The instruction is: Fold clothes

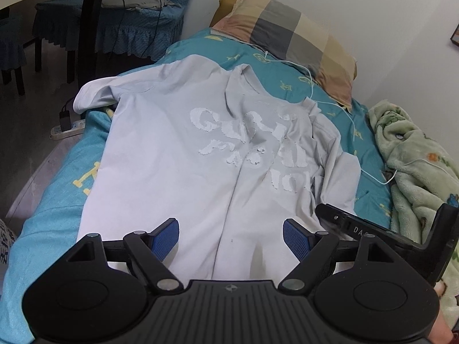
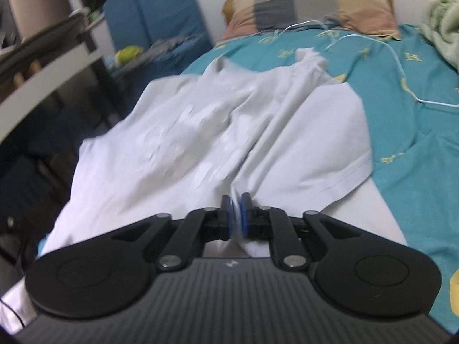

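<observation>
Spread-fingered left tool (image 1: 231, 236), white shirt (image 1: 183, 154)

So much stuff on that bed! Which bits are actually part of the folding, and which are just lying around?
Part of the job:
- shirt, pale grey, spread on the bed
- right claw, shut on the shirt's fabric
- left claw, open above the shirt's lower end

Just lying about:
- pillow
- white cable
- green blanket
- teal sheet
</observation>
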Demonstrator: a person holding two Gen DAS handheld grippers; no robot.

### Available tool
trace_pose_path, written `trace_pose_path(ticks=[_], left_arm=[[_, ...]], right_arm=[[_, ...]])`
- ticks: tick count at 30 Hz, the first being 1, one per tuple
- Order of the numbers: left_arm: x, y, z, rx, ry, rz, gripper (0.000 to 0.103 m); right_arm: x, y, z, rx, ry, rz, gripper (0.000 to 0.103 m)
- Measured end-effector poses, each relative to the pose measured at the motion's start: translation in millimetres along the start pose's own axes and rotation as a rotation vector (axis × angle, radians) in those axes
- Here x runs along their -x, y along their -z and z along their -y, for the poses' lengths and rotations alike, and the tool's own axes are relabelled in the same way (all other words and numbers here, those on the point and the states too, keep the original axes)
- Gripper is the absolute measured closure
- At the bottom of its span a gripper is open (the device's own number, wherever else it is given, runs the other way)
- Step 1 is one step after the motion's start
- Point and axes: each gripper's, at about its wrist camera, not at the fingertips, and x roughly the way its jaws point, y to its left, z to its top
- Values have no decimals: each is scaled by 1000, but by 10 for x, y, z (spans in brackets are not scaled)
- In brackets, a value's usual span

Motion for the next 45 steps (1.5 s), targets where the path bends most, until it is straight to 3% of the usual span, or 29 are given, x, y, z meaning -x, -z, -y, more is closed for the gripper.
trace_pose_path(ticks=[1,3,6,14,17,20,23,29,31,33,36,40,45], left_arm=[[-4,5,-13,5,-3,-3,21],[-22,14,-30,12,-4,-14,21],[-47,41,-24,11,-4,-25,21],[-131,111,44,0,-13,-51,21],[-167,127,62,-7,-21,-57,21],[-220,135,43,-2,-35,-72,21],[-252,131,34,5,-32,-80,21],[-291,123,50,3,-23,-86,21],[-286,126,51,3,-20,-87,21],[-263,125,44,9,-14,-83,21],[-217,123,36,18,3,-76,21],[-188,121,60,15,26,-73,21],[-177,138,94,-4,31,-75,21]], right_arm=[[64,-16,10,-12,-17,13,74],[145,-35,154,-92,-25,42,54],[240,-56,438,-245,-21,87,44],[429,-103,1157,-629,-16,189,42],[134,-46,1142,-641,-23,130,42],[-37,-18,1104,-589,66,84,43],[-46,4,1146,-598,109,100,44],[-114,31,1232,-649,30,92,43],[-131,-11,1206,-631,26,97,49],[-125,-160,1123,-543,76,100,96],[-1,-450,963,-343,206,165,97],[244,-842,980,-188,380,271,97],[192,-1147,1315,-12,639,268,97]])
